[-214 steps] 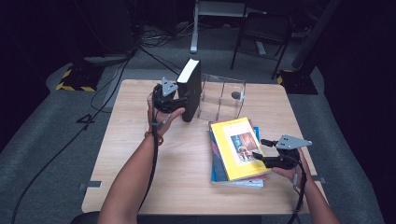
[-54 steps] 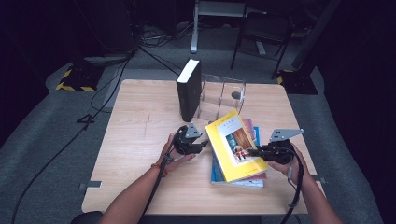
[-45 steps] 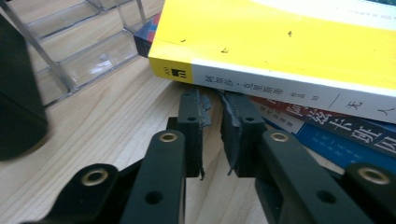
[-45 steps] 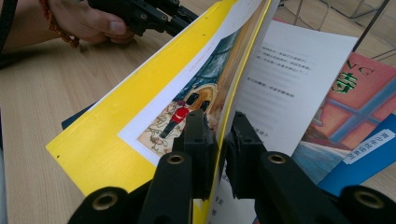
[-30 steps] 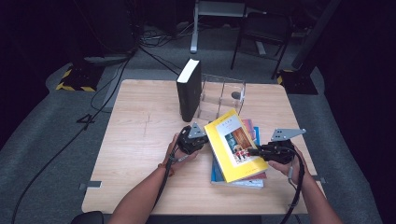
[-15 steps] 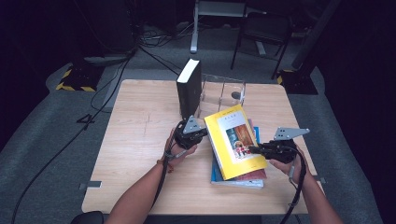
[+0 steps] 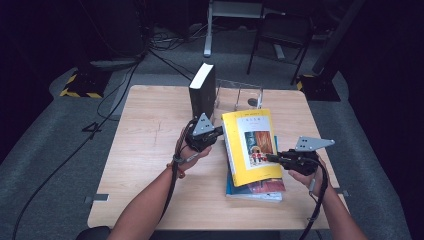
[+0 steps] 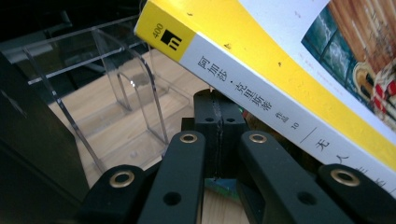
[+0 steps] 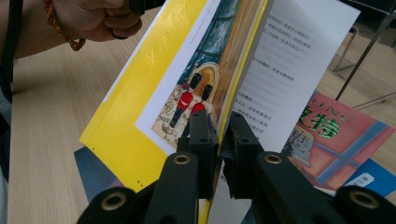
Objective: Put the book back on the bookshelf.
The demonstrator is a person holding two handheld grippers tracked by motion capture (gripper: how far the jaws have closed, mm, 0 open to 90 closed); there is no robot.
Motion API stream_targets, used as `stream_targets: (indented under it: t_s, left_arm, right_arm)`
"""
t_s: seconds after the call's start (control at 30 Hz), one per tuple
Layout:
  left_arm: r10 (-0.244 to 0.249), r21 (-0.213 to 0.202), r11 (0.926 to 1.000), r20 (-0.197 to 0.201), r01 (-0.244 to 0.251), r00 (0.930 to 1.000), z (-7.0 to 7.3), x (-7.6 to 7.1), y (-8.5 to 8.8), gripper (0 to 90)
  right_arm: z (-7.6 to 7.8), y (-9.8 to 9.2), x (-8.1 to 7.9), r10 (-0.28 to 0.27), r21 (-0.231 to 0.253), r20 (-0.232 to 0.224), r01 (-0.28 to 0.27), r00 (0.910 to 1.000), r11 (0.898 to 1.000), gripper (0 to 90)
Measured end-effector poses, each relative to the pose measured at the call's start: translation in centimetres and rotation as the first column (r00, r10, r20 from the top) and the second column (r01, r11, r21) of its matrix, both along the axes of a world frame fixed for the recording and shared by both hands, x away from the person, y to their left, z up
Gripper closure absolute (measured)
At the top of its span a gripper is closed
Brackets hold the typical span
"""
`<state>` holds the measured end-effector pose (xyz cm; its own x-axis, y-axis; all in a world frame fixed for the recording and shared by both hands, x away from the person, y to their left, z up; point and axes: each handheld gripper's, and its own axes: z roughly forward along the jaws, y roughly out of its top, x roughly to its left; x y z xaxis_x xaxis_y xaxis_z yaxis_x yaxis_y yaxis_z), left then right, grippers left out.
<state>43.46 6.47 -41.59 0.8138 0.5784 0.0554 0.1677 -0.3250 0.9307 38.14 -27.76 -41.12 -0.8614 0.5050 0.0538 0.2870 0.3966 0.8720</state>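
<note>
At four o'clock on the table (image 7: 150, 130), the yellow book (image 7: 252, 145) is tilting up off the stack (image 7: 260, 189): right gripper (image 9: 218, 126) pinching its floppy cover edge, left gripper (image 8: 219, 112) pressed together under the stiffer spine; likely light, best supported there.

The yellow book (image 7: 252, 147) has a glossy paper cover with a matt white spine label, and its pages are plain uncoated paper. The clear rack (image 7: 240, 95) at its 12 o'clock is smooth, see-through plastic. The counter (image 7: 150, 130) is pale wood with visible grain. The tongs (image 8: 219, 135) are matt black plastic set with brass-coloured rivets.
</note>
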Motion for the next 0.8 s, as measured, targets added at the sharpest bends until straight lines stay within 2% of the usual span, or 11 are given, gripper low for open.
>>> stream_targets:
  t_s: [0.17,0.43,0.6,0.8]
  left_arm:
    - [-0.011,-0.021,0.9997,0.025,0.012,0.9996,1.4,-0.2,0.0,89.3]
    - [-0.026,-0.020,0.9994,0.051,0.027,0.9984,2.6,-0.7,0.0,89.4]
    - [-0.022,-0.015,0.9996,0.065,0.023,0.9976,3.6,-1.1,-0.4,89.4]
    - [-0.028,-0.007,0.9996,0.075,0.028,0.9968,4.8,-1.3,-0.8,89.4]
  right_arm:
    - [0.0,0.3,-0.2,-0.001,-0.007,0.036,0.001,0.9993,1.000,84.0]
    - [0.0,0.9,-0.6,-0.017,-0.018,0.091,0.018,0.9957,1.000,85.6]
    - [-0.1,1.1,-0.8,-0.059,-0.017,0.116,0.062,0.9915,0.998,85.9]
    - [-0.2,1.1,-1.1,-0.111,0.001,0.154,0.113,0.9818,0.994,86.1]
